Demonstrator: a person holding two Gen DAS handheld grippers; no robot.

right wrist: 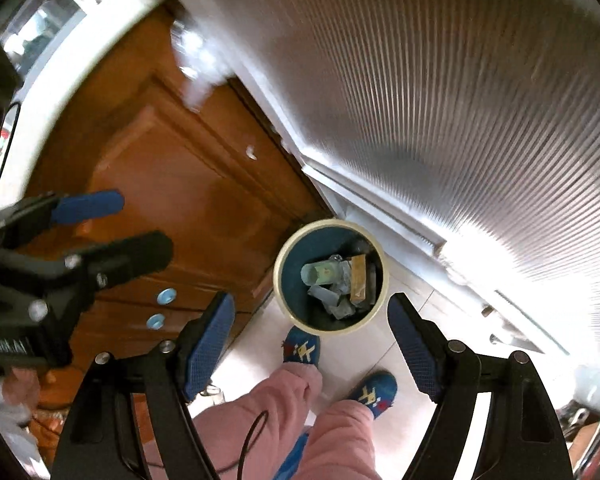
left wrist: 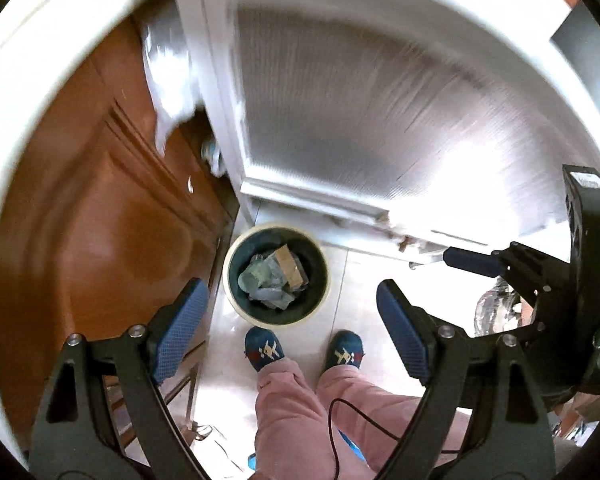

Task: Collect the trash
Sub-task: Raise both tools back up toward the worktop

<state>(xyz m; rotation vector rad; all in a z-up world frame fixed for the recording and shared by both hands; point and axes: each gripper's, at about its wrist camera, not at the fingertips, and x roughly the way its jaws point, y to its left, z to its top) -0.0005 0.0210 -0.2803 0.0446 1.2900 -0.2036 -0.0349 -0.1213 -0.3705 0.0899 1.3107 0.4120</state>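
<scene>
A round trash bin [left wrist: 236,304] with a cream rim and dark inside stands on the floor below both grippers; it also shows in the right wrist view [right wrist: 385,280]. It holds crumpled wrappers [left wrist: 266,284], a brown box [left wrist: 290,266] and a pale green can [right wrist: 320,274]. My left gripper [left wrist: 290,326] is open and empty, high above the bin. My right gripper [right wrist: 312,342] is open and empty too, above the bin's near rim. Each gripper shows in the other's view: the right one [left wrist: 470,262], and the left one [right wrist: 112,226].
A brown wooden cabinet [left wrist: 100,220] stands left of the bin. A white door with ribbed glass [left wrist: 360,120] is behind it. The person's feet in blue slippers [left wrist: 264,348] and pink trousers [right wrist: 284,412] stand on pale floor tiles just before the bin.
</scene>
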